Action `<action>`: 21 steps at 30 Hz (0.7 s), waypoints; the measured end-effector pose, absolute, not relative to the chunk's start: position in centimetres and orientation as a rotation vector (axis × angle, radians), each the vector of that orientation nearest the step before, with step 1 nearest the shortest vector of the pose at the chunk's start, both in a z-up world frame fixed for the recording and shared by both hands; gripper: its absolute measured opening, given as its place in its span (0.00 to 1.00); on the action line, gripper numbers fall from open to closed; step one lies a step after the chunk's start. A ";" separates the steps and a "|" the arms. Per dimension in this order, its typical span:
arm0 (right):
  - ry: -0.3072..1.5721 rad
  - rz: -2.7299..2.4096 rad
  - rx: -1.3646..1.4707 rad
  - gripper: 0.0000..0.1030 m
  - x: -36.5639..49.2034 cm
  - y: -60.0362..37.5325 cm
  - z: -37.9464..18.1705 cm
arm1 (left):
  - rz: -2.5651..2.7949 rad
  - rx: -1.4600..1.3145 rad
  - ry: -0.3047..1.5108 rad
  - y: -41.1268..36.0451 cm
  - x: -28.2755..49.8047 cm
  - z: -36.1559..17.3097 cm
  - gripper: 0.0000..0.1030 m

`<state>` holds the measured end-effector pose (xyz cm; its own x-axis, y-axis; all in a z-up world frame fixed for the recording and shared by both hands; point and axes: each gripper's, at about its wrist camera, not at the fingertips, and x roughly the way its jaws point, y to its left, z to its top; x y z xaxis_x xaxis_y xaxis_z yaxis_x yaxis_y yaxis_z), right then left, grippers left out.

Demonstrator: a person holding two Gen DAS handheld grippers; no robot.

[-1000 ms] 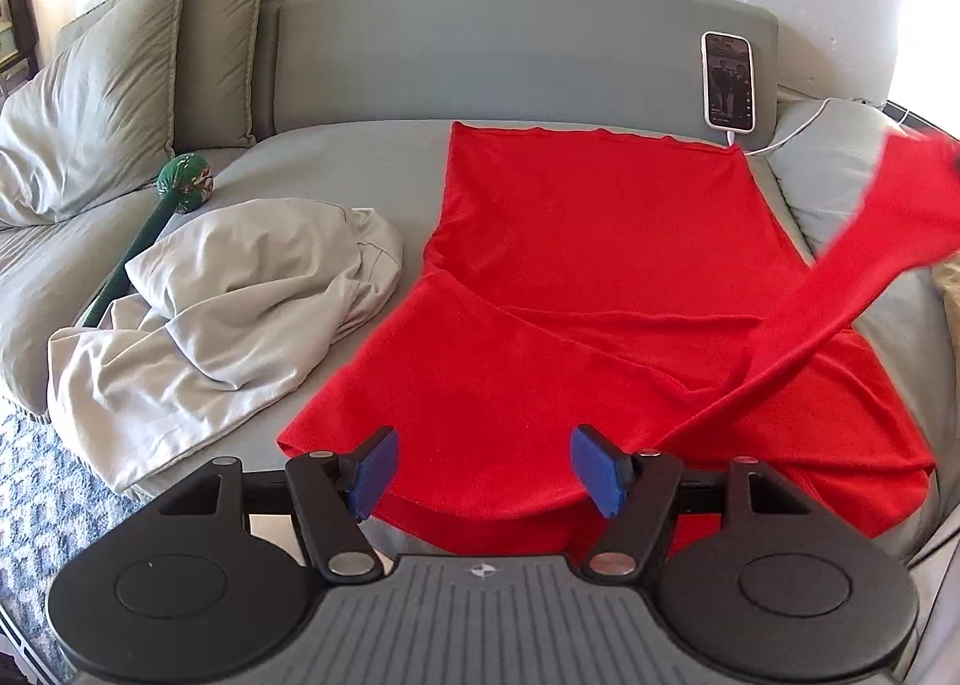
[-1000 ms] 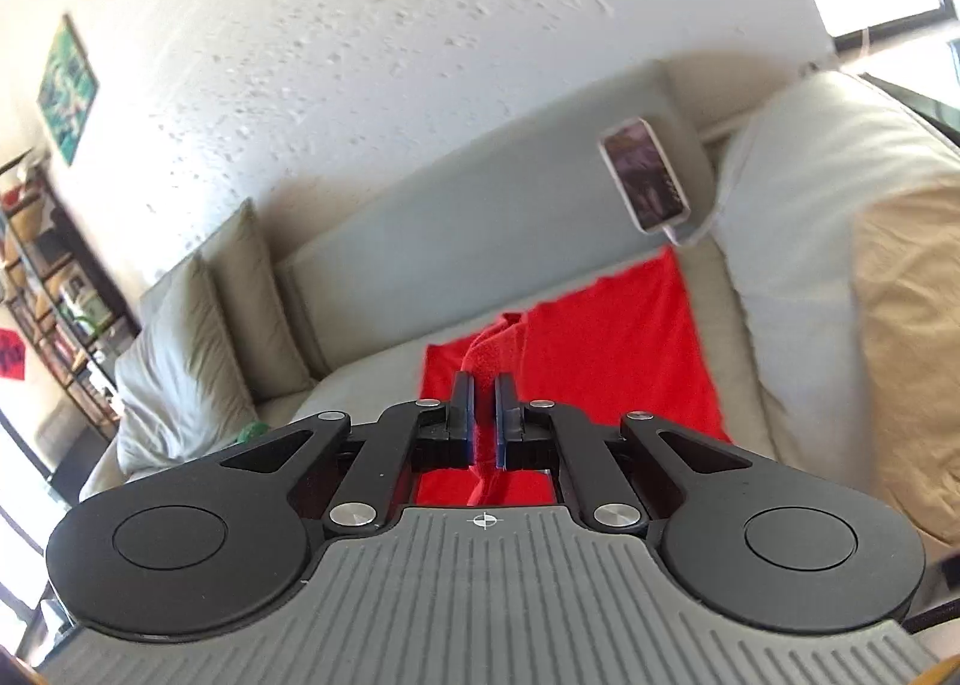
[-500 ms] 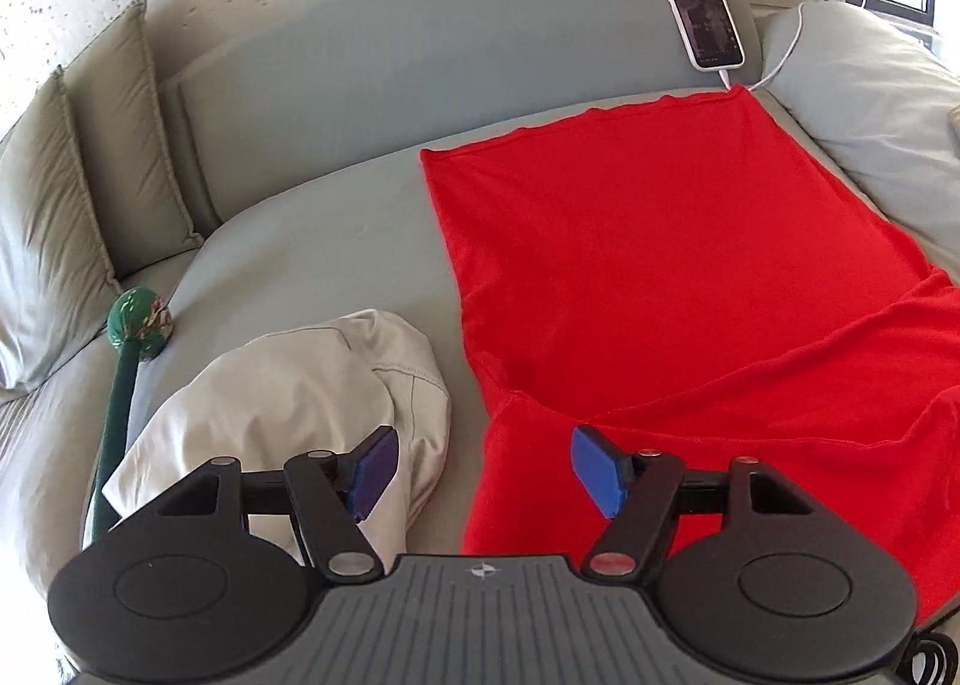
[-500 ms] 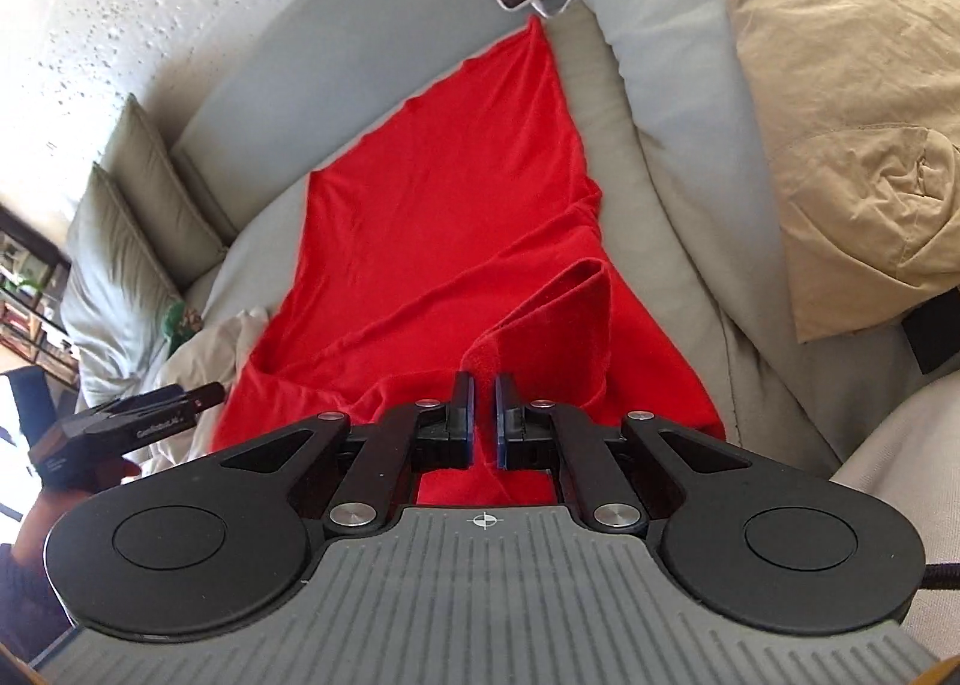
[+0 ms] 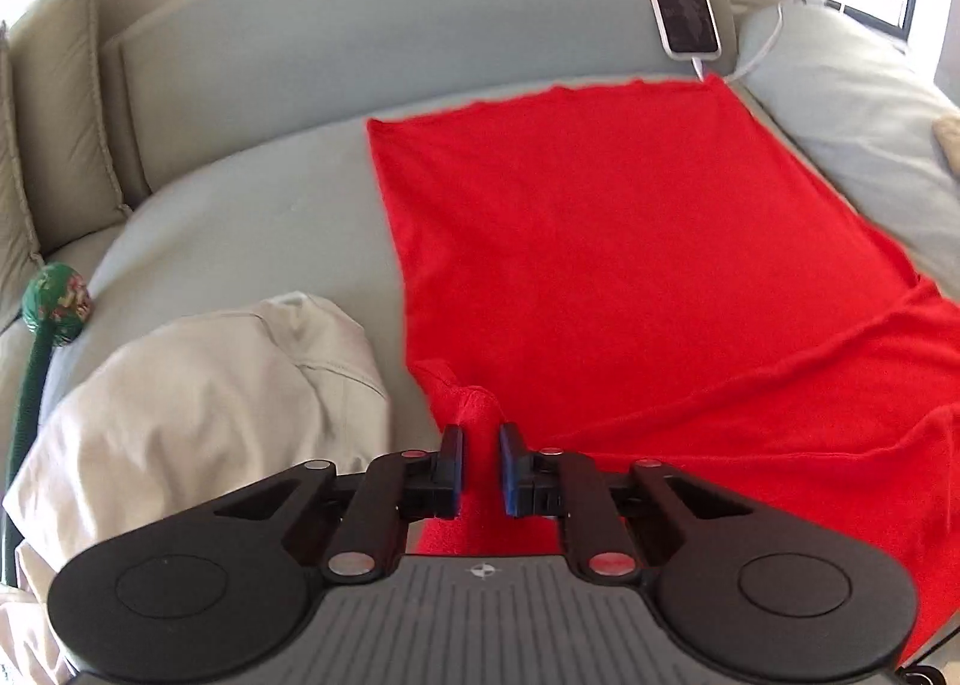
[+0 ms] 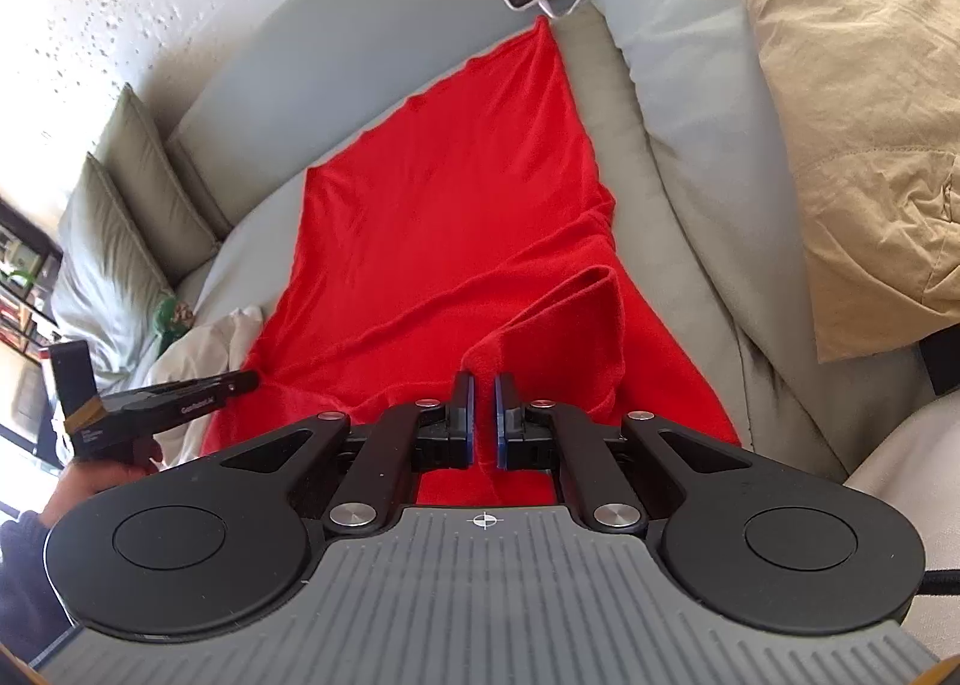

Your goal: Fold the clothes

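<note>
along the sofa's front edge, the left gripper (image 5: 480, 460) is closing its jaws on a near corner of the red garment (image 5: 600, 241); the right gripper (image 6: 483, 421) pinches the other corner. it lies spread flat on the seat, folding barely begun.

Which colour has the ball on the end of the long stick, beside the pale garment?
Green with small reddish marks; the left wrist view shows it best.

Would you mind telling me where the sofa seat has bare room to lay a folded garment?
Bare grey seat lies between the red cloth, the backrest and the beige garment. The right side is crowded: grey cushion and tan cloth.
</note>
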<state>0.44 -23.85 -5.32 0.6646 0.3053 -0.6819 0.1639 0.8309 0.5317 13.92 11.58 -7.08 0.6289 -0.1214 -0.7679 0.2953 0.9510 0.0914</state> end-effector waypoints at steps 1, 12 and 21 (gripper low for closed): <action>0.835 0.089 0.601 0.06 0.5 -23.8 -4.8 | -0.238 0.169 0.853 12.4 14.1 -6.7 0.11; 0.699 0.023 0.509 0.06 -0.2 -23.2 -1.6 | -0.122 -0.048 0.846 17.4 15.0 -7.8 0.00; 0.891 -0.046 0.518 0.39 -0.7 -24.8 -5.6 | -0.179 0.009 0.861 18.2 11.7 -4.5 0.42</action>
<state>-0.70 -24.82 -5.56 0.6360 0.1734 -0.7520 0.2491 0.8762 0.4127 11.68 18.20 -4.47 0.6376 -0.1534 -0.7549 0.1603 0.9849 -0.0647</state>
